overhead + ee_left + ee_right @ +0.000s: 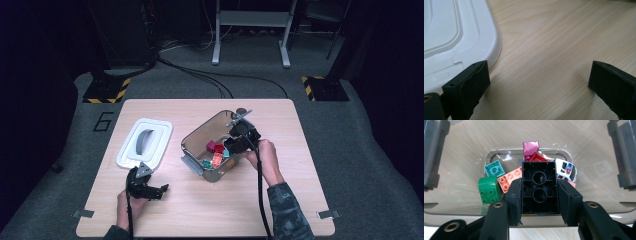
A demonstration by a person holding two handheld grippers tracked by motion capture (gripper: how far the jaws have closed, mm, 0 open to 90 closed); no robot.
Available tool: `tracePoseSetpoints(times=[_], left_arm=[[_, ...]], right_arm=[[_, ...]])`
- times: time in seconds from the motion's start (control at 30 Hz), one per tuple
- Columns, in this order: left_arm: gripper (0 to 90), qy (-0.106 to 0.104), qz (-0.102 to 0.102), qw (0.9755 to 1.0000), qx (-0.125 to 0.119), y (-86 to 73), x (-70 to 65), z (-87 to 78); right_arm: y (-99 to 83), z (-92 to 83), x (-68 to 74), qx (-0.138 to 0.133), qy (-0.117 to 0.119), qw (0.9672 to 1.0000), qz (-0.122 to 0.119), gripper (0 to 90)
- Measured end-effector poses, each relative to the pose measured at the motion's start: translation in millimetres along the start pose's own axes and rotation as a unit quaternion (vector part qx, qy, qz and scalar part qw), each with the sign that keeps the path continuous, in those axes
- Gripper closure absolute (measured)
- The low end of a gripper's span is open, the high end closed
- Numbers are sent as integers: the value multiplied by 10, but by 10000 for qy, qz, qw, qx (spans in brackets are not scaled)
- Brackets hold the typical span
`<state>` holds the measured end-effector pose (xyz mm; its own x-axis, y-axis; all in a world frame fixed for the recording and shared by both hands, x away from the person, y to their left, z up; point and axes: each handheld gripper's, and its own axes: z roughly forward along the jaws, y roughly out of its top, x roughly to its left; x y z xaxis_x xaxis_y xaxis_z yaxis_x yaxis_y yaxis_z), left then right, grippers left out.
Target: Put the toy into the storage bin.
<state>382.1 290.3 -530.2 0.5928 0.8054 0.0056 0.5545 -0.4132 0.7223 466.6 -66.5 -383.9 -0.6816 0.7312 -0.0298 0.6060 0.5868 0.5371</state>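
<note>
Black brick (539, 188), underside up, is clamped by the right hand-held gripper (539, 195) over the clear box (461, 160) of bricks; the left hand-held gripper (539, 82) is held wide beside the white lid (454, 37).

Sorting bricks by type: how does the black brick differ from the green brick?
The black brick is clamped in the right gripper, hollow underside showing; the green brick lies loose in the clear bin, studs showing. Black looks boxy; green has one rounded edge. Both are plastic building bricks.
</note>
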Motion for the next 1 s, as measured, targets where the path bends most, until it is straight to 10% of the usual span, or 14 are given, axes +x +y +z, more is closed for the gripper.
tracePoseSetpoints(times=[0.2, 0.53, 1.0], left_arm=[[34, -1, -1, 10000, 11, 1, 0, -2], [34, 4, -2, 10000, 12, 1, 0, -2], [34, -6, 5, 10000, 26, 2, 1, -4]], right_arm=[[-18, -12, 2, 82, -12, 10000, -39, 503], [-209, -286, 7, -539, -58, 9985, 71, 183], [-1095, -350, -121, -1306, -319, 9876, 817, 24]])
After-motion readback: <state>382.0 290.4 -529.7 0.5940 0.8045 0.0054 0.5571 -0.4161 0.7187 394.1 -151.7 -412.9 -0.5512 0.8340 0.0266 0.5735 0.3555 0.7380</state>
